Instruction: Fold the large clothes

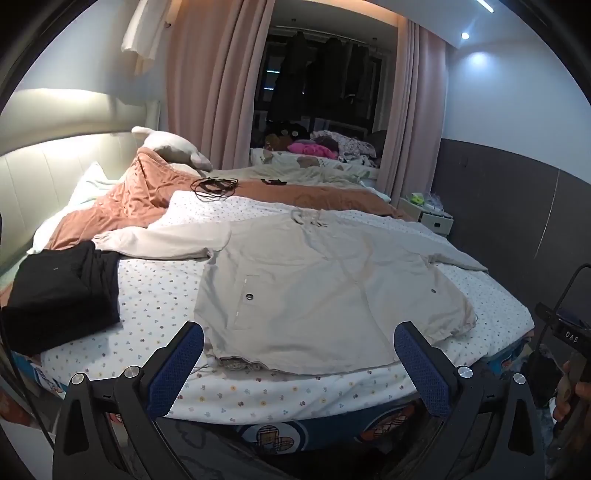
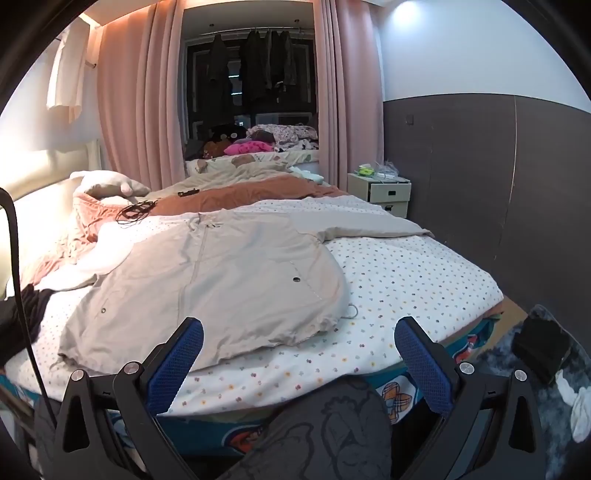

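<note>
My room is dim and warm; ceiling spotlights [image 1: 465,36] glare on the wall, the headboard [image 1: 55,155] glows overexposed, and fisheye edges curve into black.

jacket [image 1: 314,280] – matt beige cloth | sheet [image 1: 155,295] – soft printed cotton

Pink curtains [image 2: 140,96], nightstand [image 2: 384,192], cords [image 1: 214,186]

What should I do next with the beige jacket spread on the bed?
Probably reach forward and down to the near hem of the beige jacket. It lies flat and unfolded, sleeves out to both sides, and the left gripper and right gripper both hover open, short of the bed, holding nothing.
</note>
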